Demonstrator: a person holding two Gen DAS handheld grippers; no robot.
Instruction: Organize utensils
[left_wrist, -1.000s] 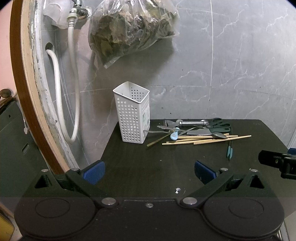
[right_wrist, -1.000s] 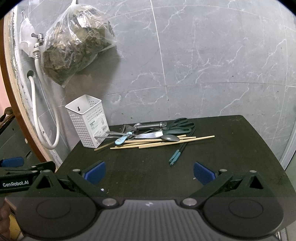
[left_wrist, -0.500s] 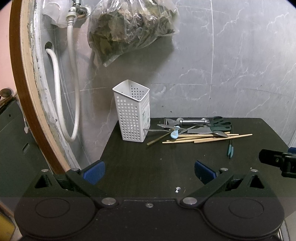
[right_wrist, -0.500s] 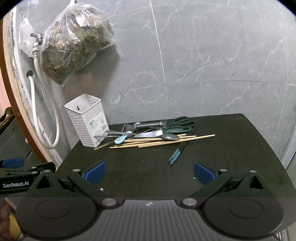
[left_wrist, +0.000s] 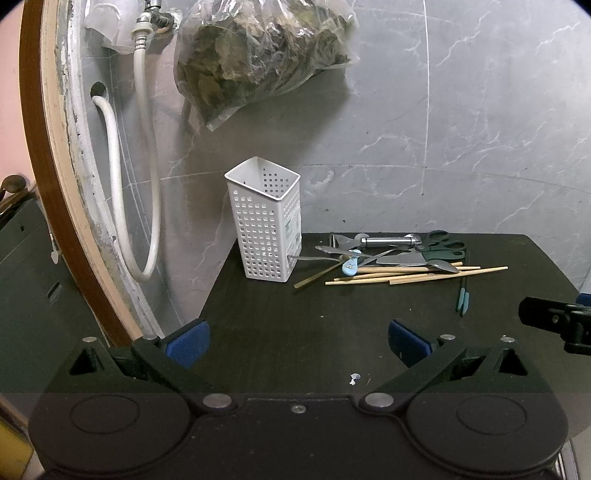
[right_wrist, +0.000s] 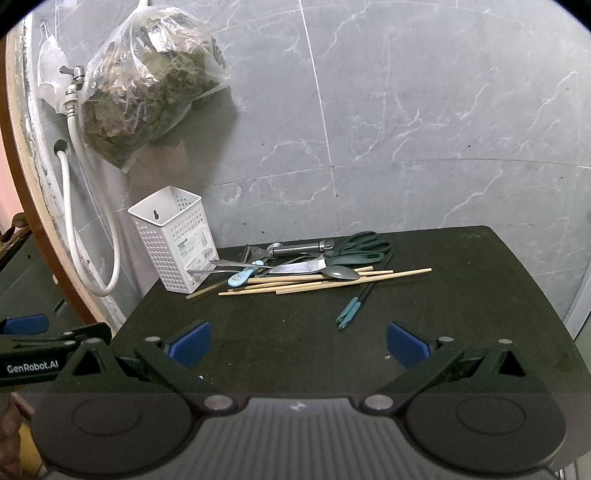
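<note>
On the dark table top (right_wrist: 461, 295), a white perforated plastic utensil holder (left_wrist: 266, 228) stands upright at the back left corner, its open mouth facing up. Just right of it lies a loose pile of utensils, long axes mostly left to right: pale wooden chopsticks (right_wrist: 325, 282) at a slight slant, a steel spoon (right_wrist: 338, 273) with its bowl to the right, a steel knife (right_wrist: 301, 266), a blue-handled utensil (right_wrist: 240, 277) and dark green scissors (right_wrist: 356, 245) with handles to the right. Dark chopsticks with teal ends (right_wrist: 354, 302) run diagonally toward the near side. The left gripper (left_wrist: 297, 341) and the right gripper (right_wrist: 297, 341) hover over the near table edge, both spread wide and empty.
</note>
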